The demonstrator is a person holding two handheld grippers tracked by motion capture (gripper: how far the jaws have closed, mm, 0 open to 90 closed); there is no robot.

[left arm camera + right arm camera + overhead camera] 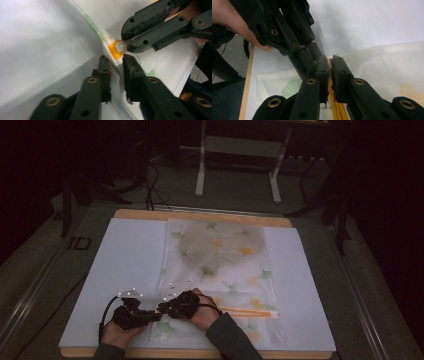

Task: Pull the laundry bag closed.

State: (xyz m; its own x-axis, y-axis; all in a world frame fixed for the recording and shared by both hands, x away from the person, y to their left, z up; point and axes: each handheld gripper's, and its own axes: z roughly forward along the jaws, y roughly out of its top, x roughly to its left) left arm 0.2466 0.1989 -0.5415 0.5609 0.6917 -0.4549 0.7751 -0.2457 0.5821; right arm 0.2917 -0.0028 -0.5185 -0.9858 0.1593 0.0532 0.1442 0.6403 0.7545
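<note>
Two grippers meet at the corner of a flowery zip bag.

The bag lies flat on white paper on the wooden table, with its orange zip strip along the near edge. At the near left corner of the bag, the left gripper has its jaws pinched on the bag's edge, just below the zip's end. The right gripper is clenched on the small white zip slider right beside it. The two grippers almost touch, and a hand holds each one.
</note>
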